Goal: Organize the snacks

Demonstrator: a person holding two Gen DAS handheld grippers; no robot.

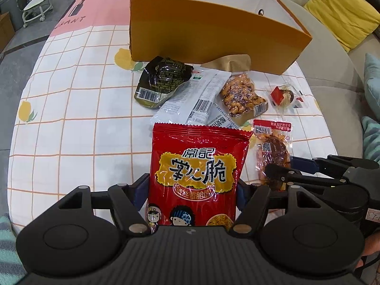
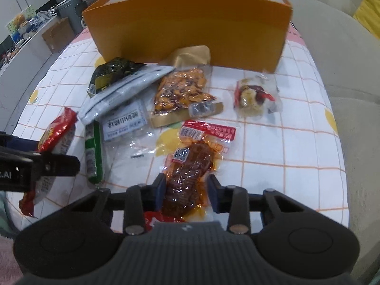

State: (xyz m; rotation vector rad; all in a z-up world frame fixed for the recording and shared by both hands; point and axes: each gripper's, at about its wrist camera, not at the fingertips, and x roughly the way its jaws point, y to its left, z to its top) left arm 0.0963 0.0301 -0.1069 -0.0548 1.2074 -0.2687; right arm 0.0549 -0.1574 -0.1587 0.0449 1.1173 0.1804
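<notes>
Checked tablecloth (image 1: 71, 95): L jaws grip red noodle bag (image 1: 194, 166), R jaws pinch meat pack (image 2: 187, 173)

You've got one orange box (image 2: 190, 26) at the far end and eight snack packs: red noodle bag (image 1: 194, 173), black pack (image 1: 159, 80), white pack (image 2: 123, 90), green stick (image 2: 93, 152), label pack (image 2: 125, 123), peanut pack (image 2: 182, 92), meat pack (image 2: 190, 166), and small clear pack (image 2: 254, 97).
</notes>
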